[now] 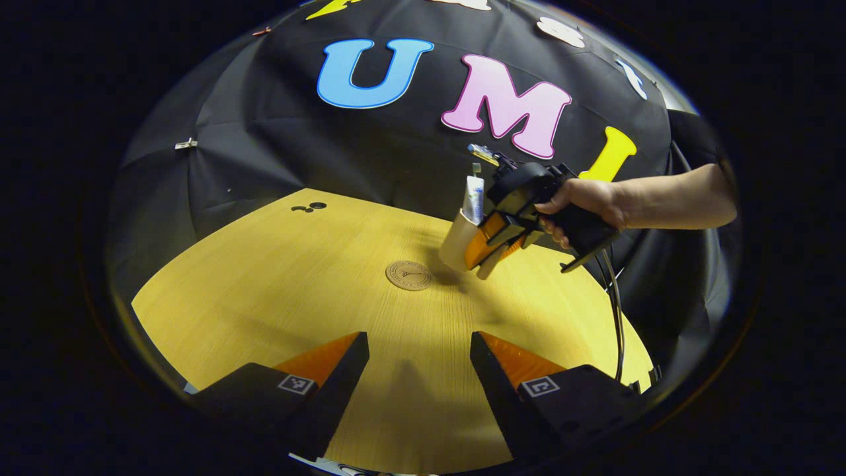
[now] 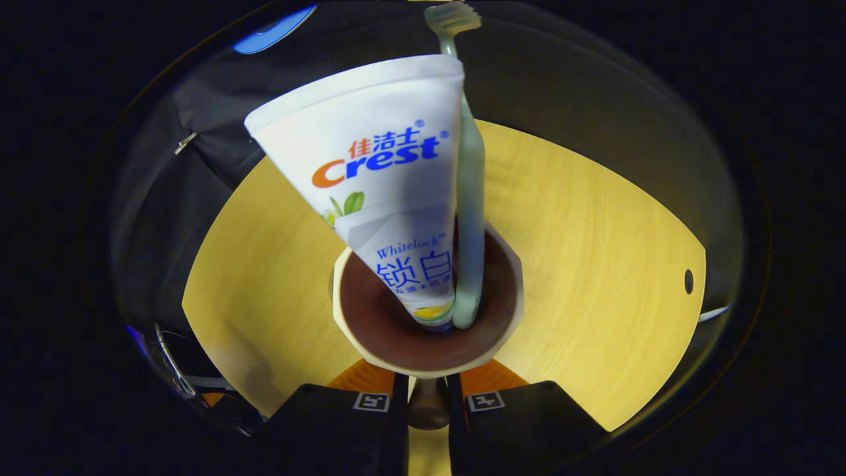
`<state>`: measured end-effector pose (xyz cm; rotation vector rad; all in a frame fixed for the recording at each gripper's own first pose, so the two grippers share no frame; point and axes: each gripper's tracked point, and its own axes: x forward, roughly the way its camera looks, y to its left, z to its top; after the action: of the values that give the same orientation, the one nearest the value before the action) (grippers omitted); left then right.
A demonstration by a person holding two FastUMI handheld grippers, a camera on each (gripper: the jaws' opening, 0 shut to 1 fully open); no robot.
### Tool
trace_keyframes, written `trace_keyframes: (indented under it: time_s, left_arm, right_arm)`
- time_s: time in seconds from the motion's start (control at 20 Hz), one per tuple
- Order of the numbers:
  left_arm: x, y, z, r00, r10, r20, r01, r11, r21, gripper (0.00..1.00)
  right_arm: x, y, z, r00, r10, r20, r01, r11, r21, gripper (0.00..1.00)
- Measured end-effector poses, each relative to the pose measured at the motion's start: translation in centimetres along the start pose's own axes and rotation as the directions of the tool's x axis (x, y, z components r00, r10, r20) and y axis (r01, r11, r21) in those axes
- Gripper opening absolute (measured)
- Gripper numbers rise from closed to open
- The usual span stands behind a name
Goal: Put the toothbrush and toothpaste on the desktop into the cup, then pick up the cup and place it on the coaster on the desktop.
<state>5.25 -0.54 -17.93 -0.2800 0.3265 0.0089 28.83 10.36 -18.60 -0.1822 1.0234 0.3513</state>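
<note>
A beige cup (image 1: 456, 242) with a brown inside hangs tilted a little above the yellow table (image 1: 297, 284), just right of the round brown coaster (image 1: 409, 275). A white toothpaste tube (image 1: 473, 198) and a pale green toothbrush (image 1: 484, 156) stand in it. My right gripper (image 1: 488, 259), held by a hand (image 1: 581, 205), is shut on the cup. In the right gripper view the cup (image 2: 345, 311) sits close ahead with the toothpaste tube (image 2: 377, 172) and toothbrush (image 2: 470, 198) leaning inside, and my right gripper (image 2: 428, 389) pinches its handle. My left gripper (image 1: 420, 347) stands open over the table's near side.
A small round hole (image 1: 317, 205) marks the table's far left; the right gripper view shows the same hole (image 2: 688, 281) near the table's right edge. A cable (image 1: 618, 317) trails down from the right gripper. Black cloth walls stand behind the table.
</note>
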Motion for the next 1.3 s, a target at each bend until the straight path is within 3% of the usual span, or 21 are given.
trace_keyframes:
  time_s: [0.35,0.65,0.95,1.0,1.1,1.15,1.2,1.25,1.3]
  left_arm:
    - [-2.7,3.6,-1.5,0.997,0.079,-0.016,-0.079,0.996,-0.027,0.98]
    - [-3.9,6.9,-2.2,0.988,0.148,-0.037,-0.15,0.985,-0.081,0.98]
    - [-4.5,7.6,-1.8,0.987,0.155,-0.032,-0.157,0.985,-0.073,0.98]
    - [-4.5,7.6,-1.6,0.987,0.154,-0.032,-0.156,0.986,-0.066,0.98]
    - [-4.5,7.2,-1.2,0.988,0.151,-0.029,-0.153,0.987,-0.056,0.98]
    - [-4.7,7.0,-1.0,0.988,0.149,-0.028,-0.151,0.987,-0.054,0.98]
    - [-4.8,6.9,-0.8,0.989,0.147,-0.027,-0.149,0.988,-0.052,0.98]
    - [-5.1,6.7,-0.5,0.989,0.144,-0.024,-0.145,0.988,-0.048,0.98]
    - [-5.3,6.4,-0.2,0.99,0.142,-0.021,-0.143,0.989,-0.042,0.98]
  right_arm:
    - [3.1,4.9,0.3,0.998,0.006,-0.064,-0.011,0.997,-0.073,0.27]
    - [5.1,6.5,0.1,0.994,-0.016,-0.106,0.005,0.995,-0.101,0.28]
    - [5.3,6.8,-0.2,0.993,-0.036,-0.117,0.023,0.993,-0.116,0.3]
    - [4.9,7.0,-0.2,0.993,-0.028,-0.118,0.015,0.994,-0.111,0.25]
    - [4.2,7.3,-0.1,0.995,-0.013,-0.103,0.003,0.995,-0.098,0.37]
    - [3.9,7.4,0.1,0.995,-0.009,-0.096,0.001,0.996,-0.088,0.52]
    - [3.5,7.7,0.1,0.996,0.005,-0.089,-0.011,0.997,-0.074,0.58]
    - [2.8,7.6,0.2,0.997,0.002,-0.076,-0.007,0.998,-0.07,0.77]
    - [2.1,7.5,0.4,0.998,0.004,-0.057,-0.008,0.998,-0.067,0.87]
